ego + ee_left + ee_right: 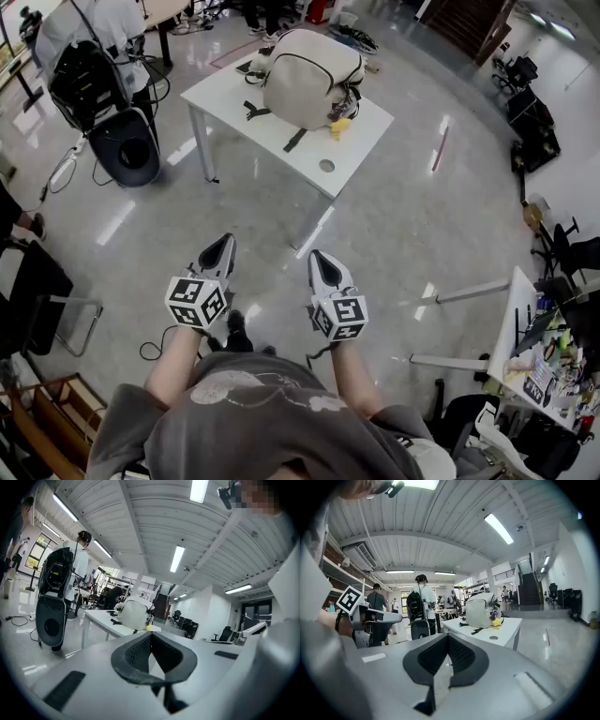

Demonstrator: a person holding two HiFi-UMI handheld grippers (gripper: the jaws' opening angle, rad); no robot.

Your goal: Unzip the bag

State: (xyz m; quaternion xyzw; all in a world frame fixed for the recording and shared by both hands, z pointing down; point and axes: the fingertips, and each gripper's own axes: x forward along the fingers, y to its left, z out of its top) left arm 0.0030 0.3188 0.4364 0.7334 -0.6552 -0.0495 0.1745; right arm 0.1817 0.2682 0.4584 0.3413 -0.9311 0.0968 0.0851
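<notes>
The left gripper [225, 241] hangs low in front of the person with its fingers pressed together on nothing. In its own view the dark pads [136, 651] meet along one seam with no gap. The right gripper [318, 256], just beside it, has its fingers shut the same way and is also empty. The bag [309, 80], a pale rounded backpack, is well apart from both pairs of fingertips. It sits ahead of them on the white table [361, 141], with open floor between. From the left fingers it lies ahead and a little left of where they point [135, 612]. From the right fingers it lies ahead and to the right [480, 611]. In the head view it stands almost straight beyond the right fingertips, so I judge the right hand slightly better lined up, though neither is clearly nearer. The bag's long side runs roughly across the line of approach, and a dark zipper line [314, 58] curves over its upper face. A small yellow item [339, 127] rests on the table against the bag's near right corner. Unzipping has not begun, and both hands must first cross the gap.
</notes>
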